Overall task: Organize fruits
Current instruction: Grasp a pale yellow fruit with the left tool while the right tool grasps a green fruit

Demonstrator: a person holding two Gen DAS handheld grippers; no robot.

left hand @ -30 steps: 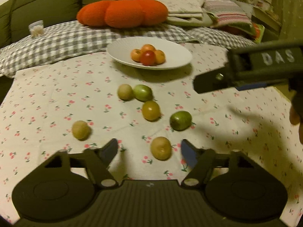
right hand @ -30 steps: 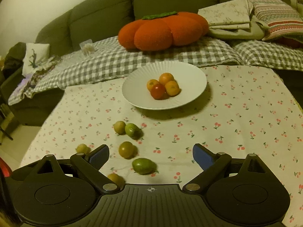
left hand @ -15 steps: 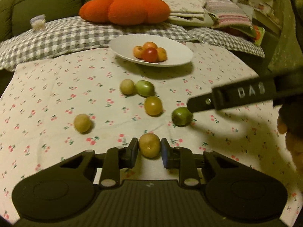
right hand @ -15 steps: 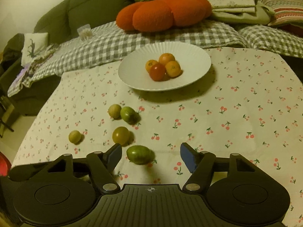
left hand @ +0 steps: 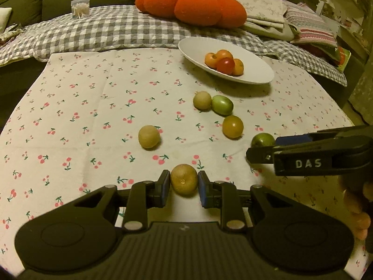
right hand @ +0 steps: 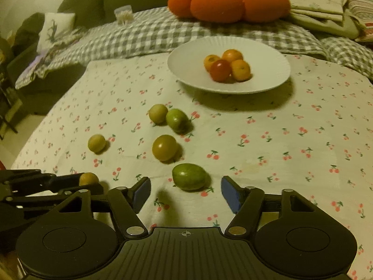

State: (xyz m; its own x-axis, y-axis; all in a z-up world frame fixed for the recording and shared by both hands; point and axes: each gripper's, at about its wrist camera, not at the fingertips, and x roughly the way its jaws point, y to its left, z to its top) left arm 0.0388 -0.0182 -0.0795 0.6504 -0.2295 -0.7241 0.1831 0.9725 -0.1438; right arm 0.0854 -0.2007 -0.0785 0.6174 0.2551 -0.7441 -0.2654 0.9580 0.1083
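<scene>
My left gripper (left hand: pixel 183 187) is shut on a tan round fruit (left hand: pixel 183 180) at the near edge of the cloth; the same fruit shows in the right wrist view (right hand: pixel 88 179). My right gripper (right hand: pixel 185 191) is open, its fingers either side of a green oval fruit (right hand: pixel 189 176) that lies on the cloth, seen also from the left (left hand: pixel 263 140). A white plate (right hand: pixel 186 70) at the back holds three orange fruits and a red one (right hand: pixel 219 70). Several loose fruits lie between: a yellow-green one (right hand: pixel 164 148), a green one (right hand: pixel 177 120), two tan ones (right hand: pixel 158 113) (right hand: pixel 96 143).
A cherry-print cloth (right hand: pixel 279 140) covers the table. Behind it a sofa carries a checked blanket (right hand: pixel 151 35), an orange pumpkin cushion (right hand: pixel 228 2), folded linens (right hand: pixel 321 2) and a small clear box (right hand: pixel 123 15).
My left gripper closed on the tan fruit and turned left. My right gripper dropped and moved forward, bringing the green oval fruit between its open fingers.
</scene>
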